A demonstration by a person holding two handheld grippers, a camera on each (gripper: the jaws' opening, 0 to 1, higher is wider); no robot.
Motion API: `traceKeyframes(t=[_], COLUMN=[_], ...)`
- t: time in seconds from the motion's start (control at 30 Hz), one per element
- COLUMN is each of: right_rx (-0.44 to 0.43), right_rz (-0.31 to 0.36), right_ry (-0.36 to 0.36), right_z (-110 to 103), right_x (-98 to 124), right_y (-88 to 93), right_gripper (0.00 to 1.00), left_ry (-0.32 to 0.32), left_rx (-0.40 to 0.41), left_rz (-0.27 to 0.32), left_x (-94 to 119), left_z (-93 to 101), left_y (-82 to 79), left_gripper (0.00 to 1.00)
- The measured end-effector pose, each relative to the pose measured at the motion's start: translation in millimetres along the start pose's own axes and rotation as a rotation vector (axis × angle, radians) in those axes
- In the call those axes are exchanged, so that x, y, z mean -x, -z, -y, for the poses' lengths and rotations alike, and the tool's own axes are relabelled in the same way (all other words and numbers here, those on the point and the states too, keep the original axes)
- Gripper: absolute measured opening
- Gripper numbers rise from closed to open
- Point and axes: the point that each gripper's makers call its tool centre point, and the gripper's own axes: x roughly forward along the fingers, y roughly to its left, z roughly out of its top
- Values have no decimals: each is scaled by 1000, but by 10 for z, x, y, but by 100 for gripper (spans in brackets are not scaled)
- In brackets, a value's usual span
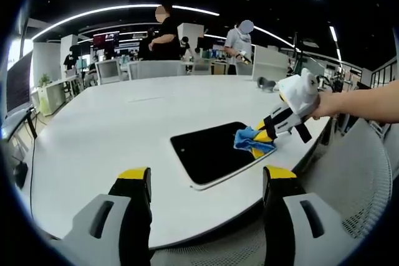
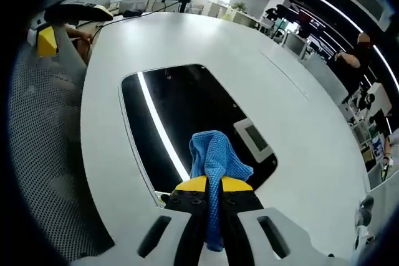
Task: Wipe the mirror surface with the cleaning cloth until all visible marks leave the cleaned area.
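A dark mirror (image 1: 212,151) with a pale rim lies flat near the front edge of the white table (image 1: 112,129). My right gripper (image 1: 265,134) comes in from the right, held by a hand, and is shut on a blue cleaning cloth (image 1: 250,140) resting on the mirror's right end. In the right gripper view the cloth (image 2: 215,160) hangs pinched between the yellow-tipped jaws of the right gripper (image 2: 214,185) over the mirror (image 2: 181,116), which reflects ceiling lights. My left gripper (image 1: 206,175) hovers open before the table's near edge, holding nothing.
Grey mesh chairs (image 1: 368,179) stand at the table's near side, and one (image 2: 43,129) lies left of the mirror in the right gripper view. Two people (image 1: 163,32) stand behind the far edge among desks and chairs. The left half of the table is bare.
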Motion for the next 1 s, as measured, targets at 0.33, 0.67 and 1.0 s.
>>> traceKeyframes(t=[0.33,0.67,1.0], right_rx=[-17,-27,-45], right_rz=[8,20,17], right_ry=[0,23,15], right_z=[172,364,494], right_x=[-126,-238,-311], right_y=[-59,-115,-137], right_gripper=[0,0,0], left_ry=[-3,-8,-6], left_rx=[1,2,0], left_rz=[1,1,-6], left_x=[-2,1,1], left_z=[-12,-11,-6], left_y=[-3,-2,10], left_gripper=[70,70,70])
